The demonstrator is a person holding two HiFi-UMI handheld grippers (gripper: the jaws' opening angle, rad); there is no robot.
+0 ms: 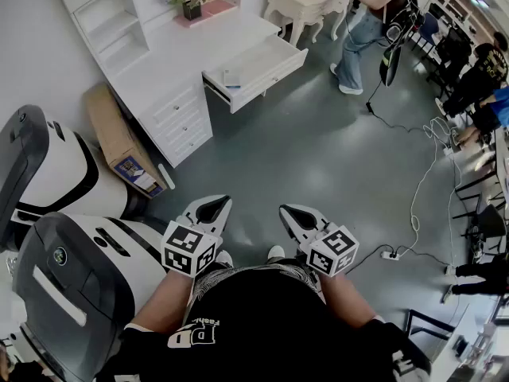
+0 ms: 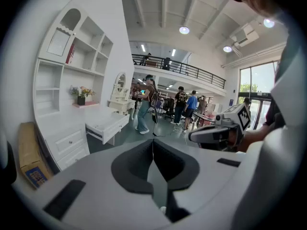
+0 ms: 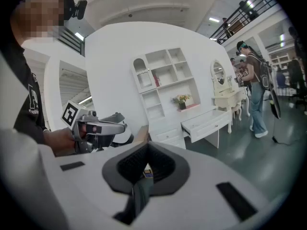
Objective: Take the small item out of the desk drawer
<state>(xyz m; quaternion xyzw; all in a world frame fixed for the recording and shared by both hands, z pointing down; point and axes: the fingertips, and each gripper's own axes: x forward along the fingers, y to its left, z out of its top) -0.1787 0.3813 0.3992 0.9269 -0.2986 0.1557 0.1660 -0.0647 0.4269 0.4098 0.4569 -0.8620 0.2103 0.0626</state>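
Observation:
The white desk [image 1: 171, 58] stands far ahead at the upper left, its wide drawer [image 1: 258, 68] pulled open. A small pale item [image 1: 231, 78] lies inside near the drawer's left end. Both grippers are held close to the person's body, well short of the desk. My left gripper [image 1: 221, 203] is shut, jaw tips together, nothing between them. My right gripper [image 1: 288, 212] beside it is also shut and empty. In the left gripper view the closed left gripper [image 2: 153, 143] points toward the drawer [image 2: 108, 127]. In the right gripper view the right gripper [image 3: 146, 146] faces the drawer [image 3: 207, 122].
A cardboard box [image 1: 119, 142] leans against the desk's left side. Two large white-and-black machines [image 1: 60, 213] stand at the left. A person [image 1: 366, 30] stands by a small white table [image 1: 306, 6] beyond the desk. Cables [image 1: 413, 205] trail across the grey floor on the right.

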